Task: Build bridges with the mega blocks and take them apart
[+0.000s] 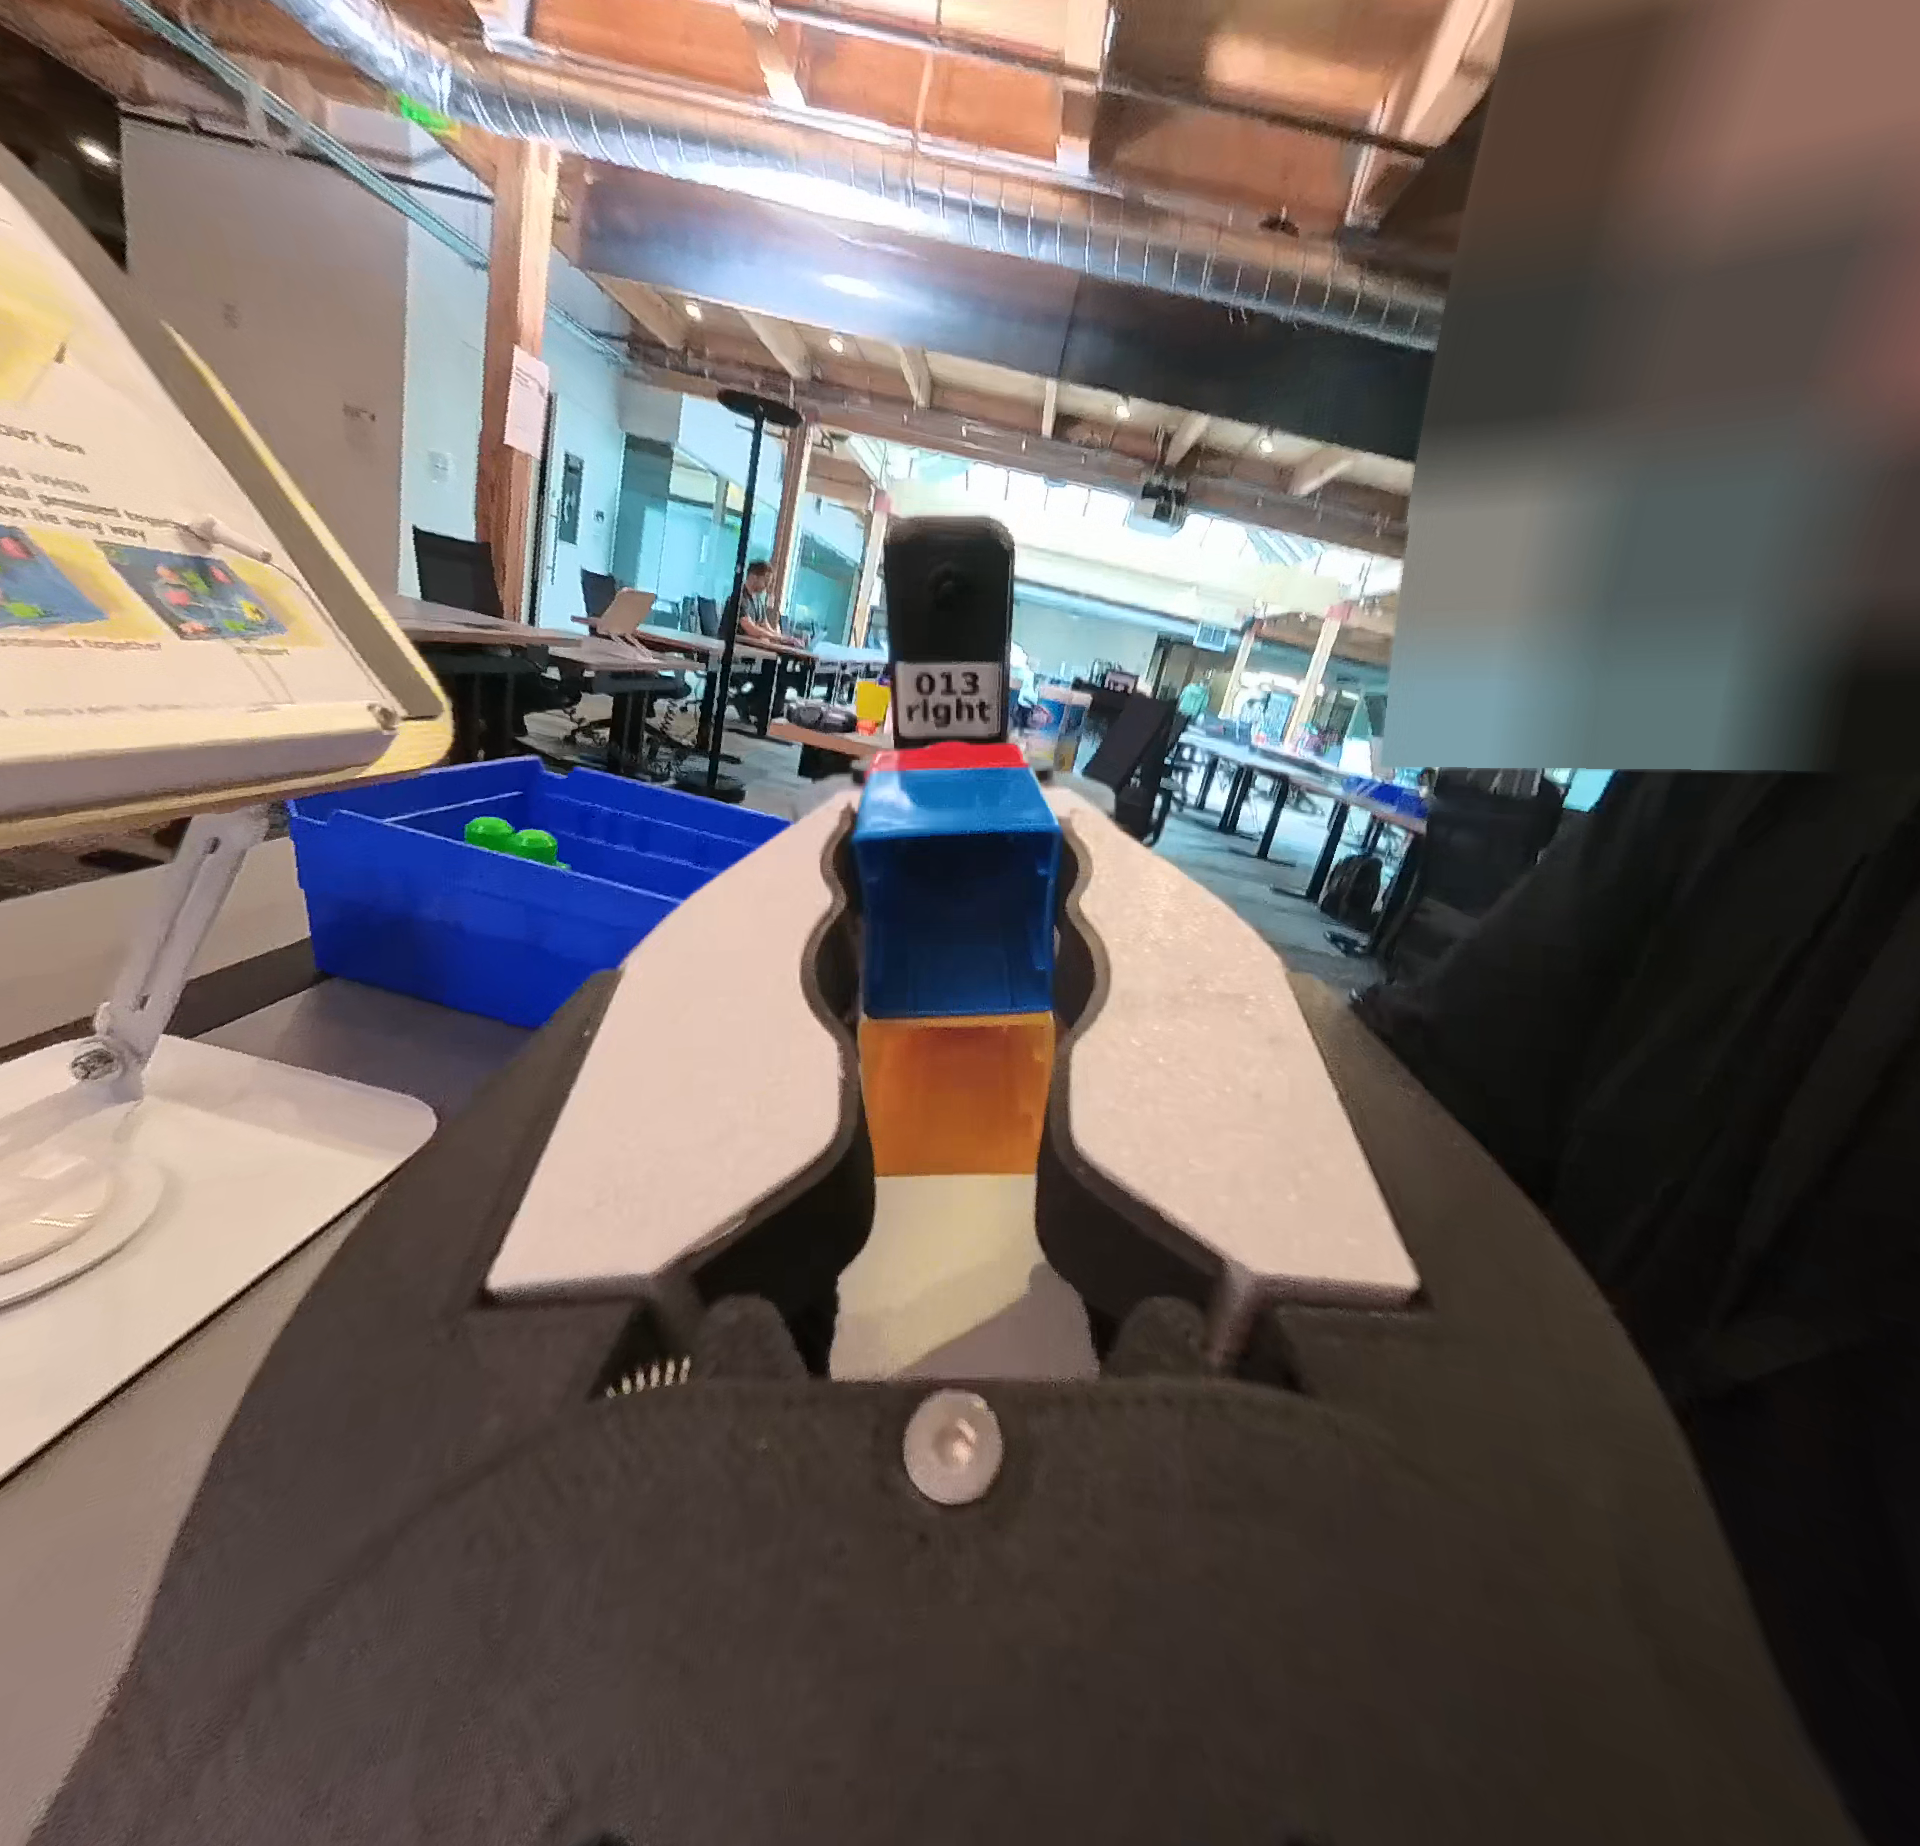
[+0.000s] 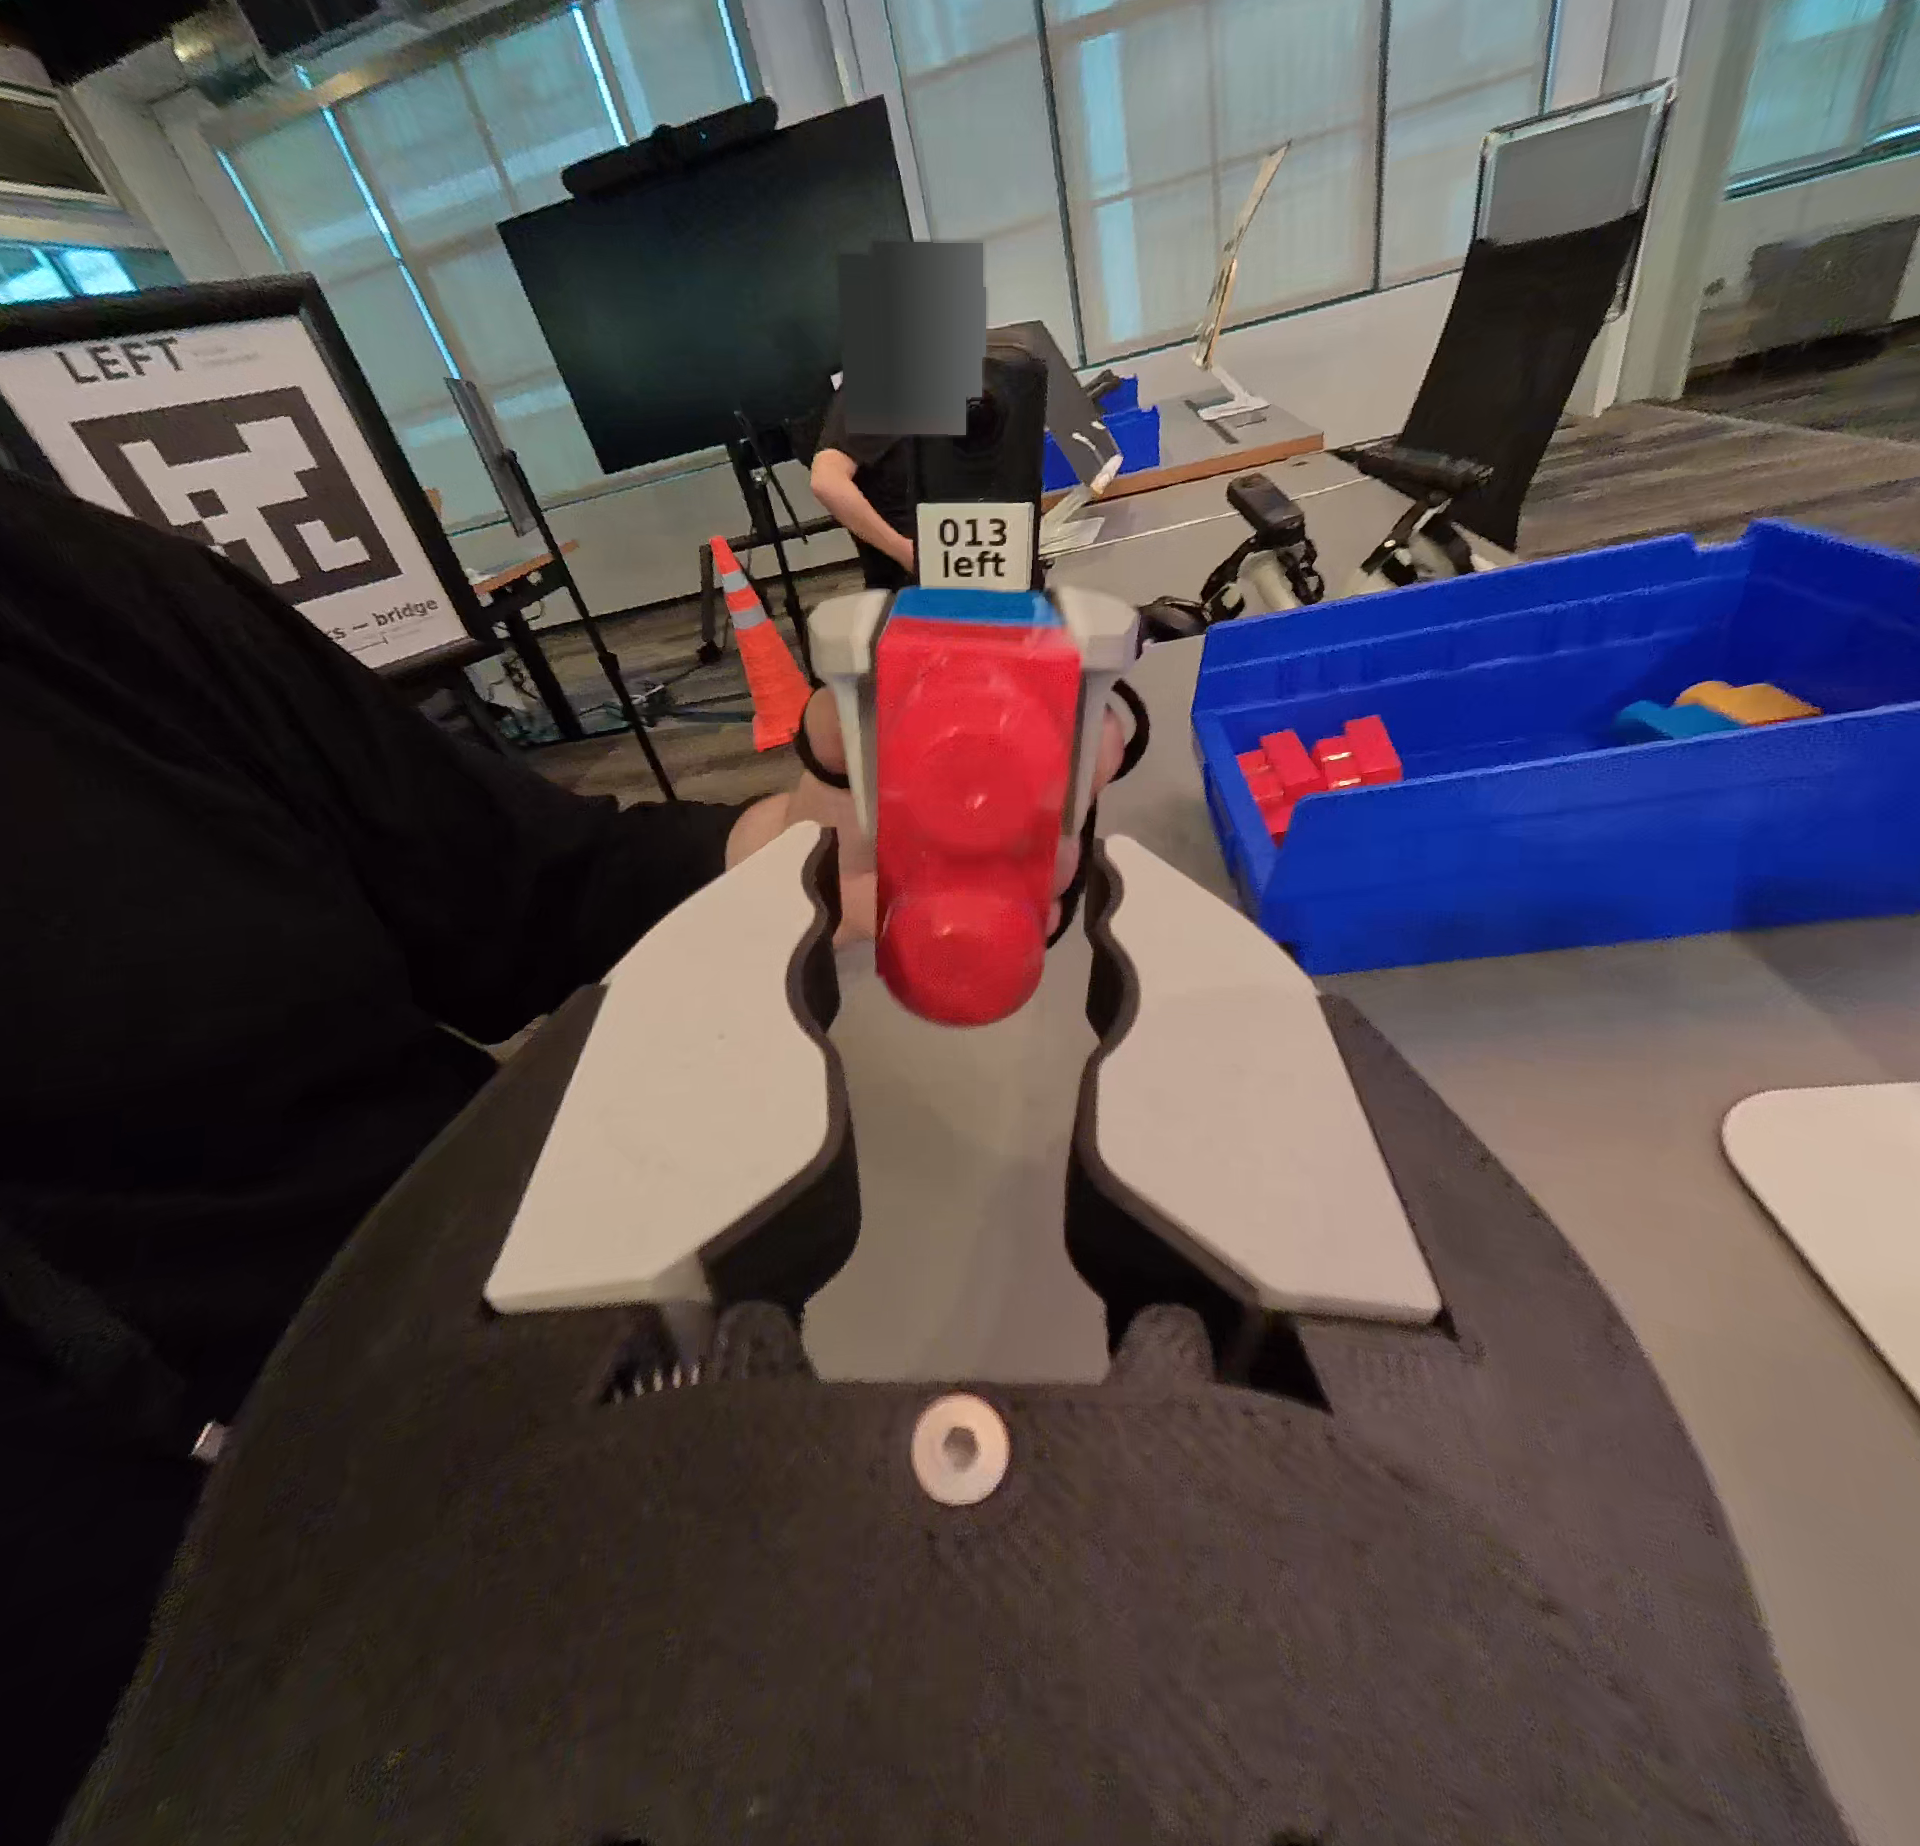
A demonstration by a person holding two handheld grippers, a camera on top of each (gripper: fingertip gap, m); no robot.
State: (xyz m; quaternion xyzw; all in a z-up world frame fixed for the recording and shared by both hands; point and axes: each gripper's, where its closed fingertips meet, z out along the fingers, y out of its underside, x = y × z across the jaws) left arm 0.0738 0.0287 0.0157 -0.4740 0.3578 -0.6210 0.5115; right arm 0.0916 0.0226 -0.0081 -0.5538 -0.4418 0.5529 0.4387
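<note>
In the left wrist view my left gripper (image 1: 956, 830) is shut on a stack of blocks held in the air. Both pads press on the blue block (image 1: 956, 913), which shows its hollow underside. An orange block (image 1: 956, 1090) sits nearer me and a red block (image 1: 945, 757) beyond. In the right wrist view the red block (image 2: 971, 820) points its studs at me, with the blue block (image 2: 971, 607) behind it between the left gripper's fingers (image 2: 847, 653). My right gripper (image 2: 961, 892) is open around the red block's near end, with a gap on each side.
A blue bin (image 1: 447, 923) with a green block (image 1: 509, 840) stands at the left, beside a white document stand (image 1: 156, 653). Another blue bin (image 2: 1610, 840) at the right holds red blocks (image 2: 1320, 762) and blue and orange ones (image 2: 1714, 710). A dark sleeve (image 2: 260, 861) fills the left. Only a small space, under 4 cm, lies between the two pairs of fingers.
</note>
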